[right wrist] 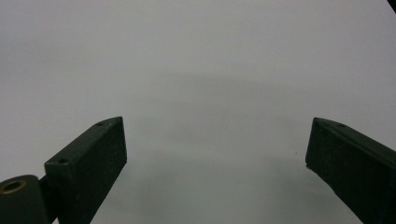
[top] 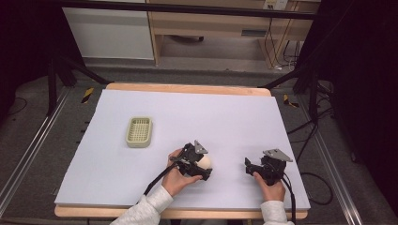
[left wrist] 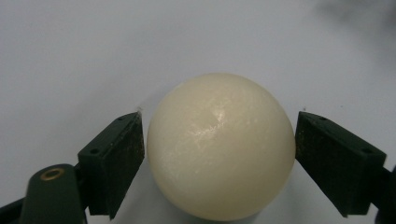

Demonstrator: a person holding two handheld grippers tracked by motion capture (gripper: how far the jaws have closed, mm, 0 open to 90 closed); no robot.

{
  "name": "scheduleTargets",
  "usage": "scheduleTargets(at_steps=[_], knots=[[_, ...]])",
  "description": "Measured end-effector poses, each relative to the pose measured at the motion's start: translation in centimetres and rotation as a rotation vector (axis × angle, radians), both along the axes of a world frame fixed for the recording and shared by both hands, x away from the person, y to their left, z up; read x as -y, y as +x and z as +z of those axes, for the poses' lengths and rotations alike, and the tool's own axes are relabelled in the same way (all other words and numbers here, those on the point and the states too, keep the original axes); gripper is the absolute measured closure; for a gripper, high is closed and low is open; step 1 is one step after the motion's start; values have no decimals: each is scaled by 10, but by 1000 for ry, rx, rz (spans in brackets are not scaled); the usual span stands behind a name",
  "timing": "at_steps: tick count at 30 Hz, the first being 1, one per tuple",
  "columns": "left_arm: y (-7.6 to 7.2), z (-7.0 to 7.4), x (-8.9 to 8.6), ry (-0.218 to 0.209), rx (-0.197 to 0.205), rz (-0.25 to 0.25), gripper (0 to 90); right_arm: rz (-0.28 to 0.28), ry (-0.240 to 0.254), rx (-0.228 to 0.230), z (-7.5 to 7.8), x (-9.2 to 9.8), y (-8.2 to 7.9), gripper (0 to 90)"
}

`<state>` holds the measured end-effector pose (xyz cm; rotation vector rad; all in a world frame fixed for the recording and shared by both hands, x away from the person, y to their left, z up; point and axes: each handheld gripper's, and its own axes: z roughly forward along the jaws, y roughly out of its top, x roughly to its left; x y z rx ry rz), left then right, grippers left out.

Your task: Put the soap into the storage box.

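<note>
Straddling a cream-white ball (left wrist: 220, 147), the left gripper (left wrist: 219, 154) has one black pad at the ball's 9 o'clock and the other at its 3 o'clock. In the left gripper view a thin gap shows between each pad and the ball's skin, so the jaws stand released around it, not clamped. The ball rests on the pale sheet of the table (left wrist: 93, 56) and looks smooth and glossy, with a faint sheen on its upper face.

Seen from the high view, the person's left hand (top: 176, 178) holds that left gripper (top: 199, 165) near the table's front edge, a little left of centre, with the ball (top: 205, 161) peeping out at the gripper's 3 o'clock side. A cable trails from it back toward the sleeve at 7 o'clock.

Off at 3 o'clock from the ball, well apart from it, the right hand (top: 271, 187) holds the right gripper (top: 251, 168) low over the table. In the right gripper view its jaws are spread wide, with bare table (right wrist: 210, 93) between them, so the right gripper (right wrist: 215, 154) is released and grasps nothing.

Farther out, at about 10 o'clock from the ball and well apart, a small pale green basket (top: 139, 131) with a gridded floor sits on the table.
</note>
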<state>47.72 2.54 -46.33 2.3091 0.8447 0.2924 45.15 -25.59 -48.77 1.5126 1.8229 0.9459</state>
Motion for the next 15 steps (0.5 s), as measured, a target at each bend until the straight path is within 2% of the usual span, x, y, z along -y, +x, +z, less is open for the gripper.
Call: scheduleTargets(at_steps=[15], knots=[[1,-3,2,22,-6,5,232,-1,-2,0,0,0,0,57]])
